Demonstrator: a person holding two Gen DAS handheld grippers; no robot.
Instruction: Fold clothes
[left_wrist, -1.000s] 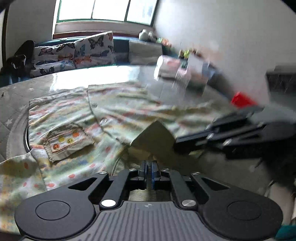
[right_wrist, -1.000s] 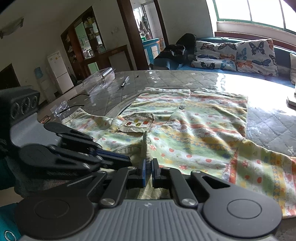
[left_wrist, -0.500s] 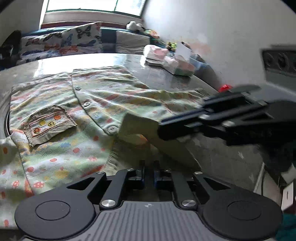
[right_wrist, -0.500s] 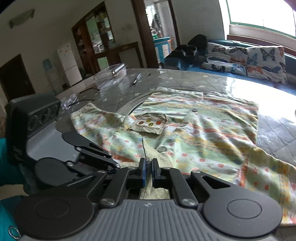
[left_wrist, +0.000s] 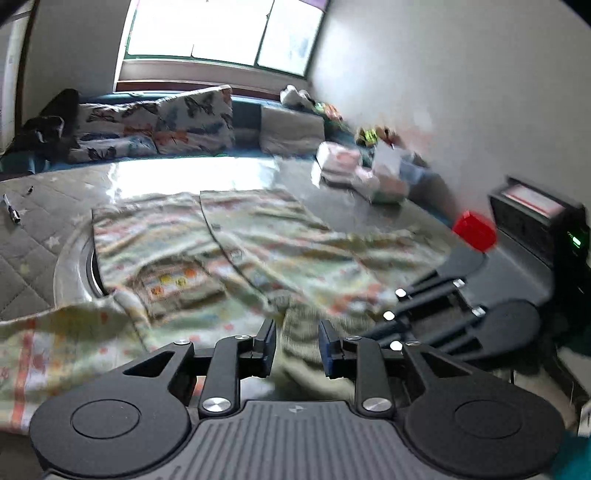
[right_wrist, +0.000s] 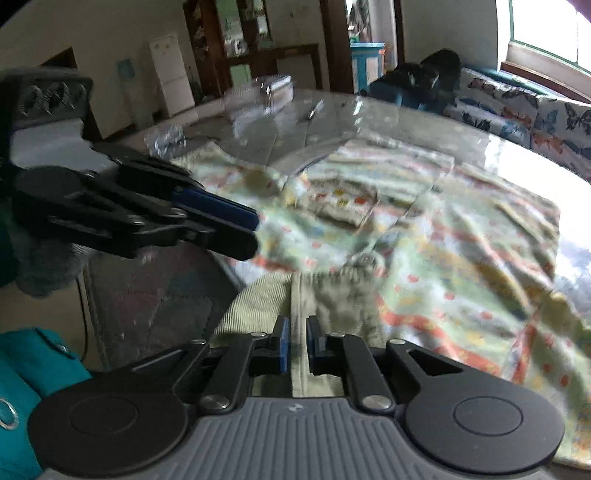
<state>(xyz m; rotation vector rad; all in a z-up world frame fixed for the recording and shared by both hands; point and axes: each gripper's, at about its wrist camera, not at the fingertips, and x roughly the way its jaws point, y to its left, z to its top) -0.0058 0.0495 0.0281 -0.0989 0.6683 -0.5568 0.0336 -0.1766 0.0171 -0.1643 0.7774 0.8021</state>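
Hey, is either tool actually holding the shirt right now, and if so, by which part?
Neither grips it. The left tool and right tool both stand open around the ribbed collar edge of the shirt.

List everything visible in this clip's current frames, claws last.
shirt: 1, pale green with coloured dots and stripes, spread on table
chest pocket: 1, striped, on shirt
table: 1, grey, glossy
butterfly cushions: several, white, on sofa behind table
red item: 1, at table's right edge
fridge: 1, white, far wall
left claw: open, ribbed hem between fingers
right claw: slightly open, hem between fingers
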